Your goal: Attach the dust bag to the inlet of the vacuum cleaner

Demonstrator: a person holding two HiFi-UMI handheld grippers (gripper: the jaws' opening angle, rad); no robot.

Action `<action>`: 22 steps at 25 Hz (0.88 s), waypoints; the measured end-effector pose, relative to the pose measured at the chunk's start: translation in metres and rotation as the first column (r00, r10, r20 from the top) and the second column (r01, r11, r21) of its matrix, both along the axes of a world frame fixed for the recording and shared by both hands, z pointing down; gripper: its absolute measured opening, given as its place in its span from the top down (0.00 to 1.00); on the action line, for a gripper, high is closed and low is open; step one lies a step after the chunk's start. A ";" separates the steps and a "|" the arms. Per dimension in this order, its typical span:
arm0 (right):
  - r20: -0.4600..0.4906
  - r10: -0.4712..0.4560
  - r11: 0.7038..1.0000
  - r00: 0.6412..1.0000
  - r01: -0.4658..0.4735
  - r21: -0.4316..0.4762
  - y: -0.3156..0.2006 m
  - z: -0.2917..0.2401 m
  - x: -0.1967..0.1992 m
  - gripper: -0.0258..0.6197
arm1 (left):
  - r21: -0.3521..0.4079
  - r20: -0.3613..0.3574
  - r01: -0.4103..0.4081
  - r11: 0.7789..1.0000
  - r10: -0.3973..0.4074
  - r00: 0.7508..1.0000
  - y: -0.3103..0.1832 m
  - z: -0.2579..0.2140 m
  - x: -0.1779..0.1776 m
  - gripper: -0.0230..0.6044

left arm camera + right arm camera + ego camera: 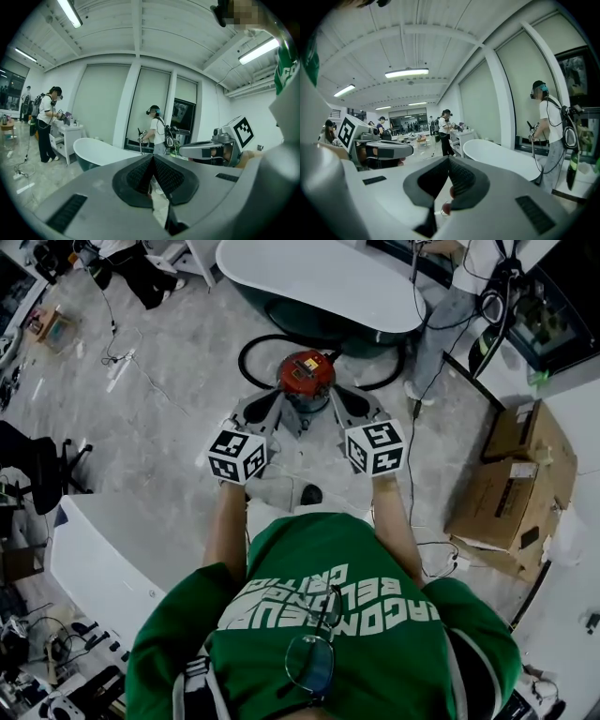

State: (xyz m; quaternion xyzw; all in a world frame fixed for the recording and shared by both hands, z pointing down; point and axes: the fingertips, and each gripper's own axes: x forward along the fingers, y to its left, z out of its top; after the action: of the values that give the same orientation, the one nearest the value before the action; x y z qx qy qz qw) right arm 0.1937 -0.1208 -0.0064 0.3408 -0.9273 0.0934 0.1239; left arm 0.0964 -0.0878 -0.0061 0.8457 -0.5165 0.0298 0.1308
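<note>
The left gripper (152, 158) and the right gripper (449, 163) both have smooth, matt grey plastic shells. The inner faces of their jaws carry dark pads (168, 177) with a fine ribbed, rubbery look. Just ahead of the jaw tips, the vacuum cleaner (306, 373) has a glossy red top; whether it is plastic or painted metal cannot be told. Beyond it, the bathtub (309, 282) is smooth and white with a soft sheen. Under the jaws, the floor (159, 418) looks like pale, veined, polished stone. To the right of the right jaws, the boxes (514, 486) are matt brown cardboard. Behind the jaws, the shirt (328, 559) is green cloth.
</note>
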 end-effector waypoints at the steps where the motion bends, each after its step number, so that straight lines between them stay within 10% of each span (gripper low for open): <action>1: 0.004 0.001 1.000 1.000 -0.001 0.000 0.000 -0.001 0.001 0.95 | 0.000 0.001 0.012 1.000 -0.012 1.000 0.000 0.000 -0.002 0.96; 22: -0.005 0.018 1.000 1.000 -0.018 -0.004 0.003 0.006 0.022 0.95 | -0.026 -0.019 0.044 0.999 -0.045 0.999 -0.003 0.008 0.011 0.96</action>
State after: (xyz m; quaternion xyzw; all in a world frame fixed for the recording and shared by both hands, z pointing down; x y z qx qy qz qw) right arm 0.2161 -0.1182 -0.0005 0.3492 -0.9236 0.0954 0.1261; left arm 0.1072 -0.0910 0.0015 0.8326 -0.5334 0.0251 0.1471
